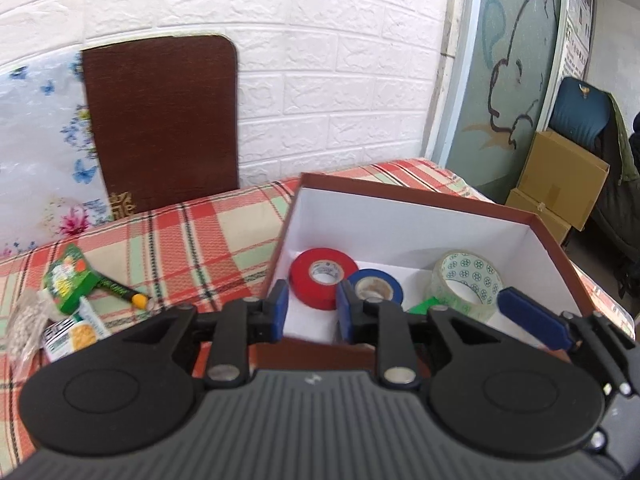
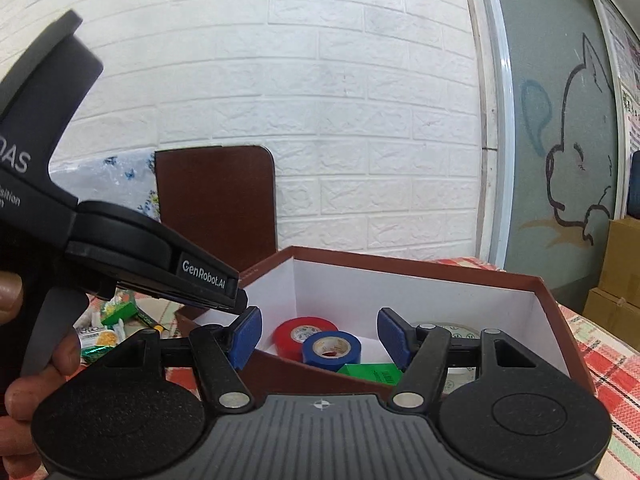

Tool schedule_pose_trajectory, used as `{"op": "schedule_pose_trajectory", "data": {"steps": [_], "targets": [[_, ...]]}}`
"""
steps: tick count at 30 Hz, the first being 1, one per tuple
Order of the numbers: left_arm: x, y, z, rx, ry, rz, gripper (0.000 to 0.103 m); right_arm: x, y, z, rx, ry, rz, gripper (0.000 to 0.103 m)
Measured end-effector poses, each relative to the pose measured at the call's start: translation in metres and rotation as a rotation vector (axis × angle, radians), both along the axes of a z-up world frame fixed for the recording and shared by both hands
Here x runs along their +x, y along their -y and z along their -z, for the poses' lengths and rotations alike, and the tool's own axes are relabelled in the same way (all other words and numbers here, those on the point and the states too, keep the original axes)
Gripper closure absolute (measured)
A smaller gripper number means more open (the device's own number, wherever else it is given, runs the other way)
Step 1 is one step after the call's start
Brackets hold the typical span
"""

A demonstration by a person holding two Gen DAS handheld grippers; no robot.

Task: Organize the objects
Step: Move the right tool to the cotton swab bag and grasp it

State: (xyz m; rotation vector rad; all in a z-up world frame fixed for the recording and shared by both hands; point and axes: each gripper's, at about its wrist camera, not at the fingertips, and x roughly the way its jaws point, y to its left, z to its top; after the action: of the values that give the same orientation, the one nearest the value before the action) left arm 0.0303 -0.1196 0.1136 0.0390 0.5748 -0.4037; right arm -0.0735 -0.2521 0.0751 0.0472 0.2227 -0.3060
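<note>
A brown box with white inside stands on the plaid cloth. In it lie a red tape roll, a blue tape roll, a clear patterned tape roll and a green packet. My left gripper is open and empty over the box's near left edge. My right gripper is open and empty just above the box's near edge; one of its blue pads shows at the right in the left wrist view.
Left of the box on the plaid cloth lie a green packet, a dark pen with yellow tip, a bag of white beads and a snack packet. A brown board leans on the brick wall. Cardboard boxes stand at the right.
</note>
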Motion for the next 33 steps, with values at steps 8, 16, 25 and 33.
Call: {"op": "schedule_pose_trajectory", "data": {"steps": [8,16,25,33], "targets": [[-0.031,-0.074,0.024,-0.025,-0.001,-0.119,0.072,0.013,-0.061,0.016,-0.033,-0.046,-0.155,0.041],[-0.039,-0.187,0.070,0.047,-0.054,-0.380,0.072,0.050,-0.116,0.038,-0.011,-0.222,-0.361,0.042],[-0.044,-0.288,0.105,-0.029,-0.010,-0.599,0.070,0.128,-0.180,0.032,-0.092,-0.274,-0.496,0.038],[-0.048,-0.290,0.110,-0.074,0.037,-0.570,0.058,0.222,-0.227,0.047,-0.382,-0.292,-0.550,0.024]]}}
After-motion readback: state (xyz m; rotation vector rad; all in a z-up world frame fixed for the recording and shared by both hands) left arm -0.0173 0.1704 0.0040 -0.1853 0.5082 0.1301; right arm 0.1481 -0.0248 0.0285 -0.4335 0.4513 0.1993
